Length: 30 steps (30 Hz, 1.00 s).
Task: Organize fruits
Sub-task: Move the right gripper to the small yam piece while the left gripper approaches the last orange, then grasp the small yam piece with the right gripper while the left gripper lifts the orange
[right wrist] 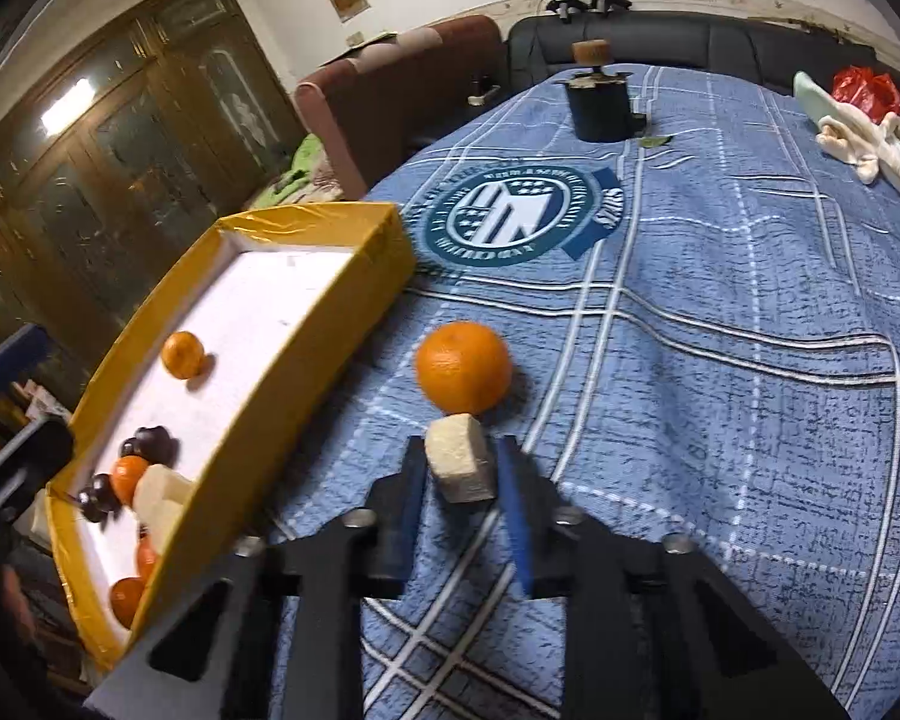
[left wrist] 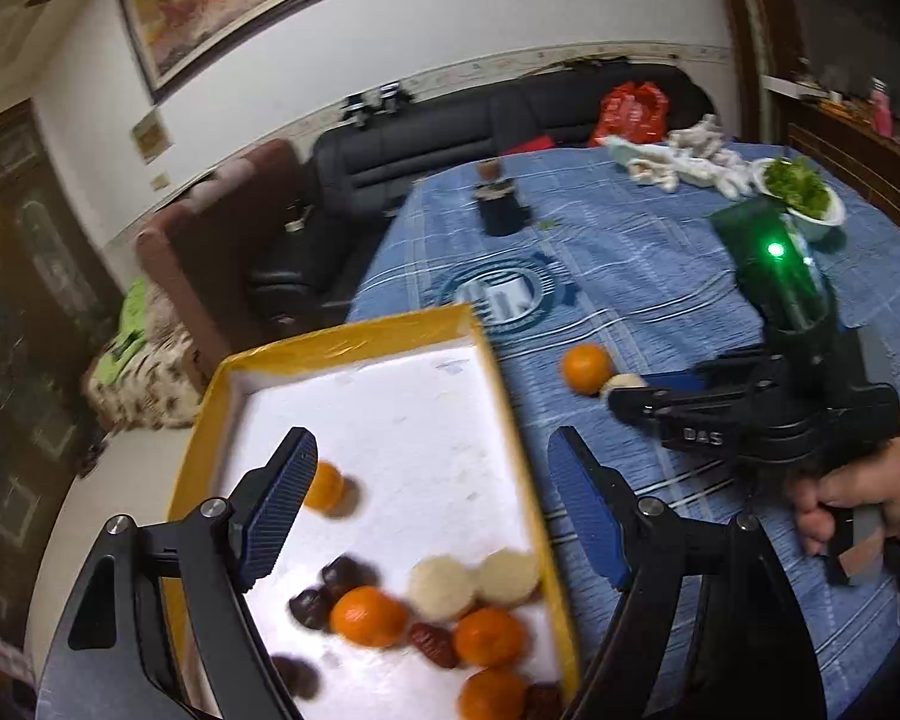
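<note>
**Ana:** Tongs first. What is the right gripper [right wrist: 461, 471] doing?

**Ben:** Its jaws are clamped on a pale, rough-sided cake [right wrist: 459, 465], lifted slightly above the blue tablecloth [right wrist: 720, 330]. A loose orange [right wrist: 463, 367] sits on the cloth just beyond the cake, touching it or nearly so; I cannot tell which.

**Ana:** And the left gripper [left wrist: 432, 507]?

**Ben:** Spread wide with nothing between the fingers [left wrist: 282, 498]. It hangs over the yellow tray [left wrist: 354, 342], one finger above the white floor, the other over the tray's right rim.

**Ana:** What lies in the tray?

**Ben:** One orange [left wrist: 325, 485] alone near the middle. At the near end, three more oranges [left wrist: 369, 615], two pale round cakes [left wrist: 441, 588], dark brown fruits [left wrist: 345, 576] and red dates [left wrist: 432, 643], clustered together.

**Ana:** Further out?

**Ben:** From the left wrist view a hand [left wrist: 870, 498] holds the right gripper's handle over the cloth. Far across the table stand a dark pot [left wrist: 501, 204], a white bowl of greens [left wrist: 801, 192] and crumpled pale cloths [left wrist: 690, 159]. A black sofa [left wrist: 438, 144] runs behind the table.
</note>
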Tool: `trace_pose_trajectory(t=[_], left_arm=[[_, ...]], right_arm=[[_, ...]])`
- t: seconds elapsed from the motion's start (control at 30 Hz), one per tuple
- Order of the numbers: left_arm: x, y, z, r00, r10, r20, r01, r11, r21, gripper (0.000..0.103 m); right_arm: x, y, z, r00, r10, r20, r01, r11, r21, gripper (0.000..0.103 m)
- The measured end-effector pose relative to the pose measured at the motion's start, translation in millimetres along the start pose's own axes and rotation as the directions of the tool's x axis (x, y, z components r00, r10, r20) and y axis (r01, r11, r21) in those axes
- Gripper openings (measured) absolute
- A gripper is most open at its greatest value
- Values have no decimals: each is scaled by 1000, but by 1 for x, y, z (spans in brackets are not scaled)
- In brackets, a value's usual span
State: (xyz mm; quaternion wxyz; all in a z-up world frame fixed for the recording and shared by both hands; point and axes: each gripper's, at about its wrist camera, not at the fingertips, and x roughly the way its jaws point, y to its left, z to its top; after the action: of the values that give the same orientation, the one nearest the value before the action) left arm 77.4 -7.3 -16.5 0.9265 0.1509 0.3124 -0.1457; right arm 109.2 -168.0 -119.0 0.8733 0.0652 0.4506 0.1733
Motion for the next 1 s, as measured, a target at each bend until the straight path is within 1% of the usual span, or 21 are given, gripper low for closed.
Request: trace_pose_trajectory(t=[0.07, 0.13, 0.17, 0.27, 0.33, 0.43, 0.53, 0.6, 0.67, 0.73, 0.8, 0.83, 0.87, 0.9, 0.93, 0.97, 1.0], left_arm=[[9, -10, 12, 999, -43, -11, 43, 998, 37, 80], [19, -19, 21, 996, -82, -34, 84, 995, 61, 80], [26, -25, 27, 993, -104, -48, 108, 992, 73, 80], [53, -48, 40, 985, -139, -102, 151, 982, 114, 80], [68, -58, 45, 979, -155, -135, 173, 977, 129, 80], [93, -71, 51, 969, -168, -182, 194, 971, 141, 80], [111, -78, 55, 961, -173, -217, 209, 966, 154, 80], [123, -78, 55, 957, -159, -244, 198, 969, 148, 79], [133, -77, 54, 946, -174, -275, 216, 968, 130, 75], [141, -76, 51, 937, -175, -301, 218, 969, 118, 68], [148, -76, 47, 928, -187, -323, 231, 967, 104, 66], [151, -75, 45, 921, -193, -337, 239, 966, 99, 61], [150, -74, 46, 922, -205, -330, 245, 966, 86, 58], [149, -73, 47, 925, -202, -322, 240, 967, 82, 51], [149, -72, 48, 925, -206, -319, 242, 967, 77, 48], [149, -71, 49, 922, -212, -324, 247, 966, 71, 45], [149, -72, 48, 918, -219, -329, 254, 965, 67, 36]], right_arm=[[-8, -9, 2, 1000, 0, 13, 0, 999, 35, 15], [-21, -25, 5, 999, 17, 47, -22, 994, 105, 15], [-29, -40, 7, 997, 20, 72, -32, 985, 167, 15], [-42, -69, 9, 994, 9, 111, -40, 961, 274, 15], [-48, -90, 8, 992, 8, 126, -51, 938, 343, 15], [-49, -104, 7, 991, 9, 133, -61, 920, 388, 15], [-48, -107, 8, 991, 11, 130, -62, 916, 396, 15], [-47, -105, 10, 992, 17, 128, -66, 918, 391, 15], [-44, -104, 12, 992, 19, 124, -67, 919, 388, 15], [-41, -103, 12, 992, 20, 121, -66, 920, 387, 15], [-40, -103, 12, 993, 24, 118, -69, 919, 388, 15], [-39, -103, 12, 993, 23, 118, -67, 920, 386, 15], [-39, -102, 11, 993, 22, 118, -66, 921, 385, 15], [-39, -101, 12, 993, 23, 117, -66, 922, 382, 15], [-38, -99, 12, 993, 23, 115, -65, 923, 379, 15], [-38, -98, 11, 993, 23, 114, -65, 925, 375, 15], [-37, -96, 11, 993, 25, 112, -65, 927, 370, 15]])
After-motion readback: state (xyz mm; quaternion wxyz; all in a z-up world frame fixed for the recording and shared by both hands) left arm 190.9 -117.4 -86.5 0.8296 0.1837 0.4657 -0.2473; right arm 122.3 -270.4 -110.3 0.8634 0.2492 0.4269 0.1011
